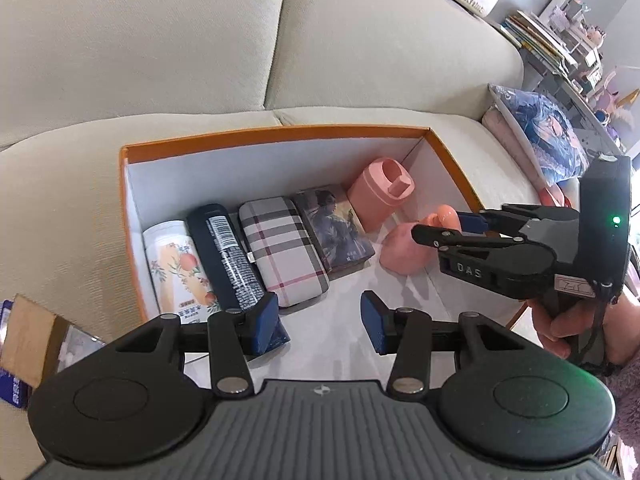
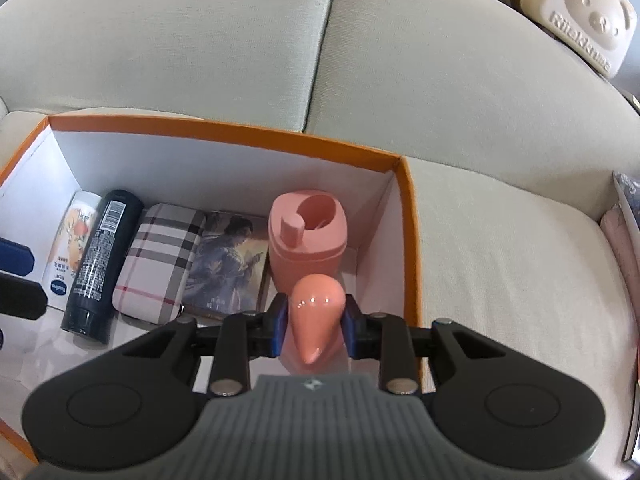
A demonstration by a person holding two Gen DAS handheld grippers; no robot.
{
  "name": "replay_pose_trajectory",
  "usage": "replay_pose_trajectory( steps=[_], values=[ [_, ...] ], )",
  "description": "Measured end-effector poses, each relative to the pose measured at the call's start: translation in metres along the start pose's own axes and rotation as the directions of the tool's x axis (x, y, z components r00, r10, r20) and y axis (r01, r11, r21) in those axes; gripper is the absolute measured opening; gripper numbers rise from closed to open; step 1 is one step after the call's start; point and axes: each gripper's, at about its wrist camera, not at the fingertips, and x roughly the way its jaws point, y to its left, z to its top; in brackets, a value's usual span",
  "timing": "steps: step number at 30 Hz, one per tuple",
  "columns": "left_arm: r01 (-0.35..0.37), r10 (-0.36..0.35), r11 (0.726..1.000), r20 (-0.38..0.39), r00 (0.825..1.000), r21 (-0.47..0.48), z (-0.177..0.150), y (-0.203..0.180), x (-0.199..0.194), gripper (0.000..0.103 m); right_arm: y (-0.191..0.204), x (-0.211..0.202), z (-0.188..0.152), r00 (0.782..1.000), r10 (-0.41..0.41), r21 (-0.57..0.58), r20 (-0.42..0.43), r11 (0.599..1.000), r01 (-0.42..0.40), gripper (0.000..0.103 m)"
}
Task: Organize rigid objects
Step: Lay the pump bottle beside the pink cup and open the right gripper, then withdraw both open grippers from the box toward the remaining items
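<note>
An orange box with a white inside stands on the sofa seat. Along its back wall lie a peach-printed white bottle, a dark tube, a plaid case, a picture box and a pink holder. A rounded pink object rests on the box floor in front of the holder. My right gripper straddles its knob; thin gaps show beside the pads, so it is open. My left gripper hangs open and empty over the box's near side.
Beige sofa cushions rise behind the box. A blue printed pillow lies to the right, and a cream bear case sits on the sofa back. Cardboard and blue packets lie left of the box. A cluttered shelf stands far right.
</note>
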Motion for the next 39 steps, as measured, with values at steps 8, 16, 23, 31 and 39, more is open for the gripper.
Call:
replay_pose_trajectory(
  steps=[8,16,23,31,39],
  values=[
    [-0.021,0.023,0.999,0.04,0.999,-0.04,-0.007,0.008,-0.017,0.053,0.015,-0.034,-0.007,0.999,-0.043,-0.031,0.033,0.999,0.044,0.052],
    [-0.02,0.028,0.996,0.089,0.996,-0.084,-0.009,0.021,-0.036,0.053,0.03,-0.024,-0.013,0.976,0.077,0.069,-0.205,0.996,-0.064,0.025],
    [-0.02,0.034,0.993,0.119,0.992,-0.119,-0.012,0.035,-0.049,0.053,0.03,0.013,-0.006,0.945,-0.028,0.06,-0.326,0.997,0.05,0.026],
    [-0.02,0.043,0.987,0.14,0.989,-0.16,-0.01,0.053,-0.056,0.053,0.026,0.033,0.008,0.941,-0.115,0.022,-0.317,0.991,0.129,0.028],
    [-0.016,0.042,0.986,0.153,0.987,-0.168,-0.013,0.06,-0.063,0.053,0.024,0.019,0.004,0.943,-0.104,0.048,-0.315,0.991,0.126,0.026]
  ],
)
